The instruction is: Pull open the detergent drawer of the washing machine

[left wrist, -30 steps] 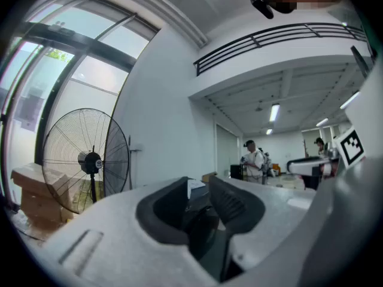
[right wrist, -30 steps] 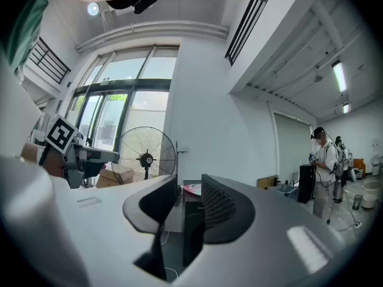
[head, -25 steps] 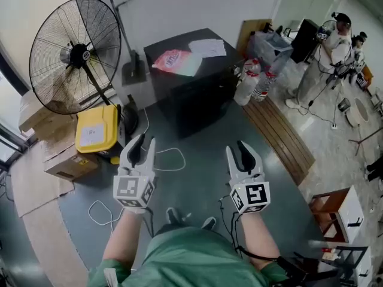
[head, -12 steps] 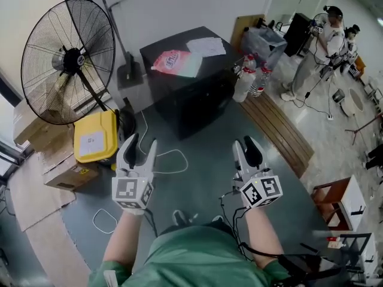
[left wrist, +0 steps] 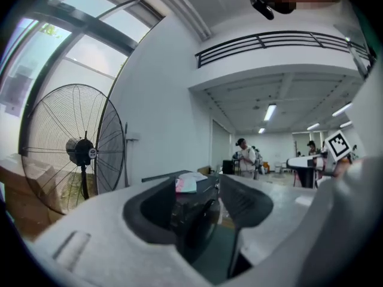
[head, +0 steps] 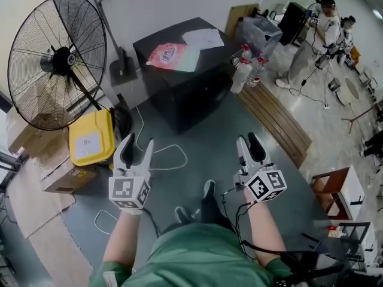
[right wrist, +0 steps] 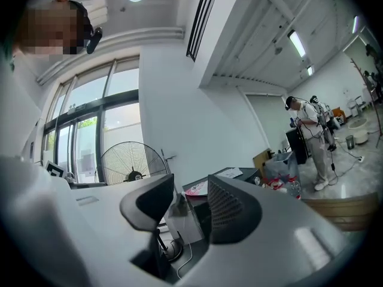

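The washing machine [head: 179, 91] is a dark box against the far wall, with a pink detergent bag [head: 170, 55] and papers [head: 202, 37] on its top. I cannot make out its drawer. Both grippers hover over the grey floor, well short of the machine and pointing at it. My left gripper [head: 137, 143] is wide open after its jaws have just been opening, with nothing between them. Its own view frames the machine's front [left wrist: 194, 205] beyond the left gripper [left wrist: 206, 190]. My right gripper [head: 248, 142] has also just been opening and shows a narrow empty gap in the right gripper [right wrist: 190, 199] view.
A large standing fan [head: 54, 61] is at the left, with a yellow box [head: 90, 142] and a cardboard box [head: 60, 175] below it. Bottles [head: 248, 67] and a wooden bench [head: 275, 121] sit right of the machine. Cables [head: 170, 160] lie on the floor. People [head: 311, 34] stand at far right.
The left jaws have spread wide apart. The right gripper has rolled, its marker cube now tilted, and its jaws have parted slightly. Both hands have shifted a little lower in the head view.
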Motion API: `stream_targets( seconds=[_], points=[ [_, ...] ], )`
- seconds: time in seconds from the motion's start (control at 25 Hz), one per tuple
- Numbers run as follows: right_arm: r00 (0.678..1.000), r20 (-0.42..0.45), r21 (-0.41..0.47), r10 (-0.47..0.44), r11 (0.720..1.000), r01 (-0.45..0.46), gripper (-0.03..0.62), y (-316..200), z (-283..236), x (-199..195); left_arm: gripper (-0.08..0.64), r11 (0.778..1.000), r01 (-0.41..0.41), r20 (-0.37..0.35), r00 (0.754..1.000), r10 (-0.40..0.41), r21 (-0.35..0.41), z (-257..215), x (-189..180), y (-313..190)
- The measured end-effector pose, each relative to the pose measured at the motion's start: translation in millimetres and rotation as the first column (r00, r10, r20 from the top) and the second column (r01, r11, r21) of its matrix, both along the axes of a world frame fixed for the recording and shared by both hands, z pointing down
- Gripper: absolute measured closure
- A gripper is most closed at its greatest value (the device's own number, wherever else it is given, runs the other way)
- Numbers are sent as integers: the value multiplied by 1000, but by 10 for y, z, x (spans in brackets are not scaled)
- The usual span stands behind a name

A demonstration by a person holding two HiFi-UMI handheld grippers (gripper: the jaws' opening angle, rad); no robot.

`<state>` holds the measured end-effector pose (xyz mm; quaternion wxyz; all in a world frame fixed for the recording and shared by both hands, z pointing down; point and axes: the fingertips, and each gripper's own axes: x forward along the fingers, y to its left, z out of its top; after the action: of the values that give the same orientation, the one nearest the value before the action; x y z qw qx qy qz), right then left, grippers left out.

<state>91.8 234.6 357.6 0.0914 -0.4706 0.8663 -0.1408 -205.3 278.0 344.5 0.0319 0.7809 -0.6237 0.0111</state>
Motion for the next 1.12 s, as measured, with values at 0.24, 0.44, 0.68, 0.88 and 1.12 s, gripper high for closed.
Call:
stream_targets(
  seconds=[0.24,0.44,0.68,0.88,1.12],
  points=[
    [999,26,-19,-37,999,37,433,-444,150,-46,326,999,33,15,999,-33,-11,66,-11,-336],
    [996,47,-26,-74,997,75,433,-975,243,-17,327,997,71,34,997,-70,-24,77,57,-750],
    [990,56,-49,-130,990,133,433,-1622,405,39,326,995,94,63,994,-91,-45,101,319,-1319],
    [986,34,-50,-162,985,164,433,-1985,533,82,327,992,114,89,990,-110,-49,116,454,-1580],
    [980,44,-70,-194,978,197,433,-2227,614,72,327,989,138,94,987,-132,-59,103,479,-1779]
  ],
)
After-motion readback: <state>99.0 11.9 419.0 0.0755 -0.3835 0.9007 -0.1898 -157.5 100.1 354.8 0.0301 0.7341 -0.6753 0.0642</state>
